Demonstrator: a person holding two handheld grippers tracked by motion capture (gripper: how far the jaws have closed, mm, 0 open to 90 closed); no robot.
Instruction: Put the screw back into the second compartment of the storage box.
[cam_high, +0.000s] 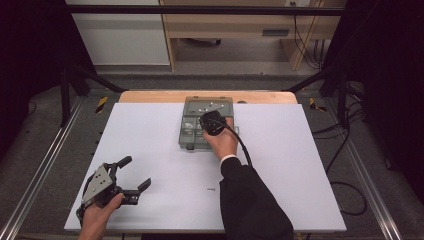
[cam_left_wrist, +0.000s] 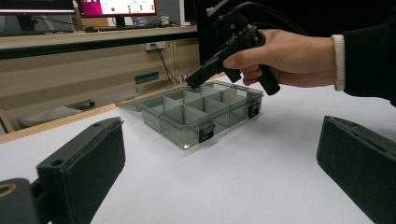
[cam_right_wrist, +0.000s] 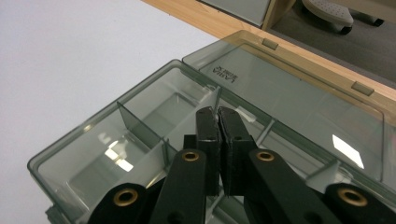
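While the high view hides the right claw (cam_high: 212, 125) under its hand, the right gripper view shows its jaws pressed together, nothing visible between them, tips over a divider of the clear compartment box (cam_right_wrist: 140, 140). That box sits open at the far middle of the white bench (cam_high: 150, 150), lid laid back. The left claw (cam_high: 131, 175) rests near the front left corner, jaws wide apart and empty. A small screw (cam_high: 211, 189) lies on the bench beside the dark sleeve (cam_high: 250, 200). Monitors (cam_left_wrist: 116, 7) stand on a desk beyond.
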